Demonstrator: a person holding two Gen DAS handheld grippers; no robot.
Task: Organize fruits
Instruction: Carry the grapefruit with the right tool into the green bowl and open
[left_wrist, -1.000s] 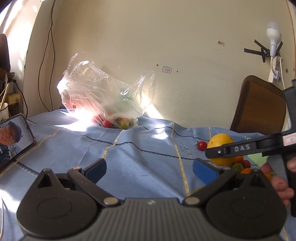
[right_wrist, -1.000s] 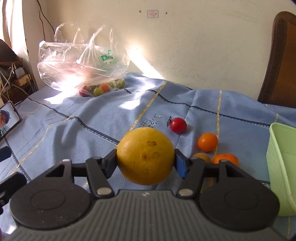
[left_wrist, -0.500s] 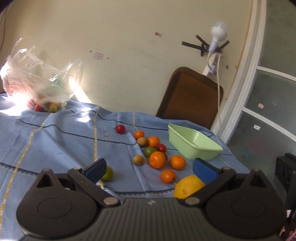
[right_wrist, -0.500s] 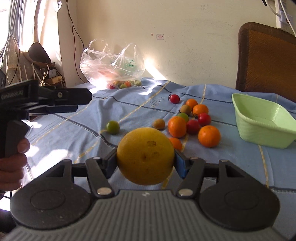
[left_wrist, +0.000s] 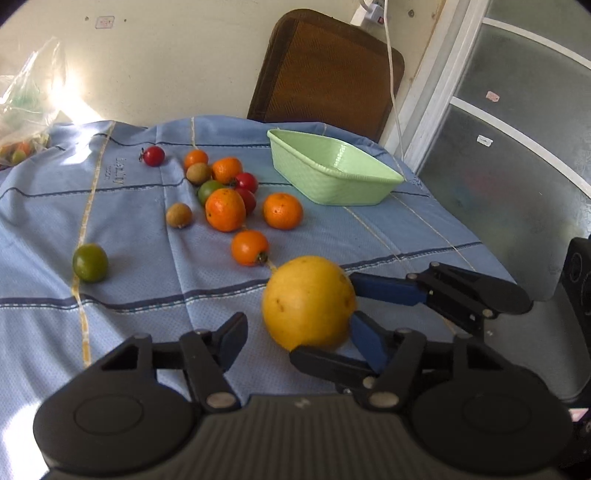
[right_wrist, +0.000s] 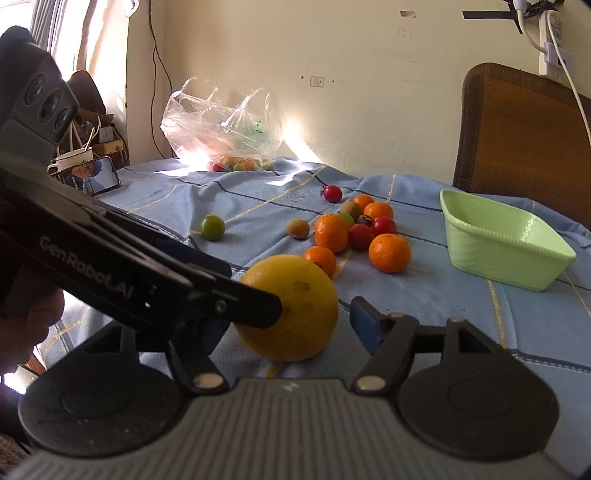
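Left fingers (left_wrist: 295, 334) closing around yellow fruit (left_wrist: 308, 302); right fingers (right_wrist: 291, 325) opening, off it.

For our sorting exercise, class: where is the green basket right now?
In both views the basket sits on the cloth's far right, in front of the chair, with the oranges just to its left.

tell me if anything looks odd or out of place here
Most fruit lies loose on the blue tablecloth while the green basket sits empty. One green fruit has strayed apart from the cluster. Nothing looks damaged.
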